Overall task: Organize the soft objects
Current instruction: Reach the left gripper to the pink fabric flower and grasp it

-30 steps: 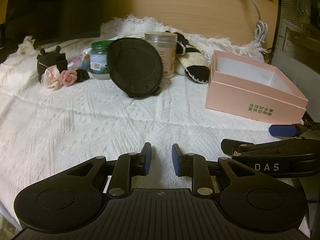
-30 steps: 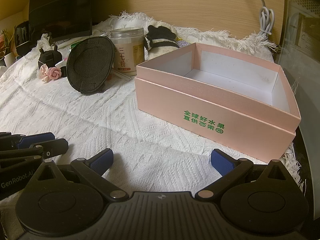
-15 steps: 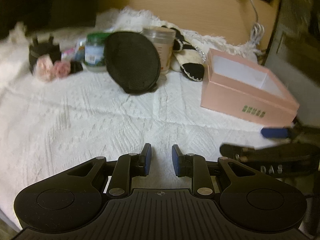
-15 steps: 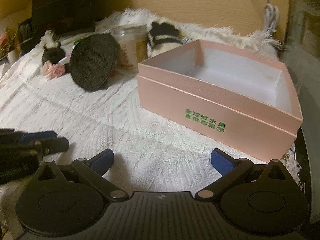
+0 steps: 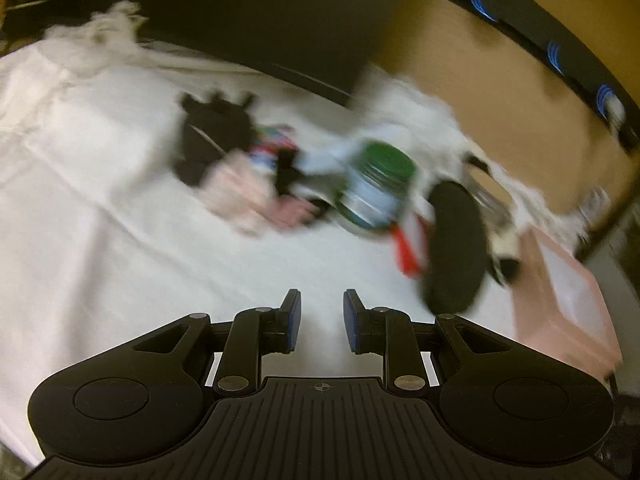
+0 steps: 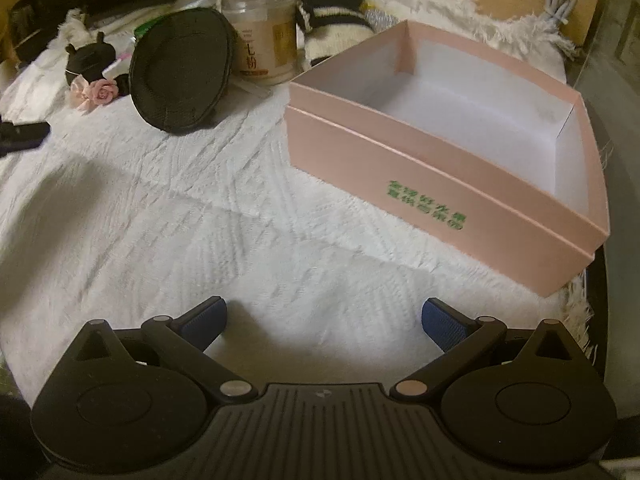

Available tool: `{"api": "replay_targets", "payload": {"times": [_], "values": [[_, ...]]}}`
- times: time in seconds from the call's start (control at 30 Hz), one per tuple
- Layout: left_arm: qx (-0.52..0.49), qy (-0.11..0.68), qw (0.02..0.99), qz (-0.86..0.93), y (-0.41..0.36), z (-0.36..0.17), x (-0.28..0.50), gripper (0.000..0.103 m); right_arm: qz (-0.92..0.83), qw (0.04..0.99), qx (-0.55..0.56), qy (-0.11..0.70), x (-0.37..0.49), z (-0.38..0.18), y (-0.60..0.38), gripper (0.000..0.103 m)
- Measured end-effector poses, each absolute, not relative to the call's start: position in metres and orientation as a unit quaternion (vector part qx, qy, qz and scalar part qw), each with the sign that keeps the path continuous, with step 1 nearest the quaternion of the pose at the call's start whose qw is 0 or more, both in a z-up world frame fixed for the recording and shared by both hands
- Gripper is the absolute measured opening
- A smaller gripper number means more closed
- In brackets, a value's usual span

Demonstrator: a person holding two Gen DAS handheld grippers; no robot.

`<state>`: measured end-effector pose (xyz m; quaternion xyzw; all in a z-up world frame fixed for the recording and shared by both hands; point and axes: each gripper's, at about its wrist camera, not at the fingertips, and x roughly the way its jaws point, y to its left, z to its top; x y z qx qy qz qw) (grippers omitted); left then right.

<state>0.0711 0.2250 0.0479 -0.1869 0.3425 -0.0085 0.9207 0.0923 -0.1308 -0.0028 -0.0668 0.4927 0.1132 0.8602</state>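
Your left tool [image 5: 319, 320] has swung left toward the black plush [image 5: 212, 140] and pink roses [image 6: 102, 91], its jaws narrowly apart and empty. Your right tool [image 6: 324, 322] gapes wide, empty, before the pink box [image 6: 440, 172].

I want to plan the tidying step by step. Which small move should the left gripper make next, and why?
Probably carry the left gripper forward to the black pouch with pink roses and open wider above it. Its jaws stand narrow with nothing between them, the pink box is empty, and that soft item lies nearest the left side of the white cloth.
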Motion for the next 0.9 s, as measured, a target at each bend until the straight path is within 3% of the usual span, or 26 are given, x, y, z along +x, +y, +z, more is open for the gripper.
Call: {"api": "replay_targets", "payload": {"times": [0.27,0.33,0.5,0.67,0.8,0.9], "values": [[-0.170,0.305,0.937,-0.016,0.306,0.061,0.100,0.025,0.020,0.867,-0.022,0.497,0.105,-0.002,-0.107,0.103],[-0.155,0.295,0.943,-0.019,0.322,0.066,0.108,0.025,-0.006,0.870,-0.014,0.492,0.105,0.005,-0.098,0.098],[-0.156,0.299,0.941,-0.015,0.365,0.073,0.138,0.025,-0.018,0.920,-0.074,0.383,0.092,0.035,-0.037,0.098],[-0.252,0.337,0.907,0.001,0.411,0.063,0.152,0.025,0.072,0.921,-0.046,0.380,0.115,0.045,0.030,0.098],[-0.196,0.304,0.932,-0.023,0.421,0.063,0.128,0.025,0.166,0.911,-0.077,0.371,0.140,0.049,0.106,0.098],[-0.210,0.315,0.925,-0.034,0.435,0.052,0.121,0.025,0.207,0.910,-0.120,0.337,0.157,0.046,0.160,0.096]]}}
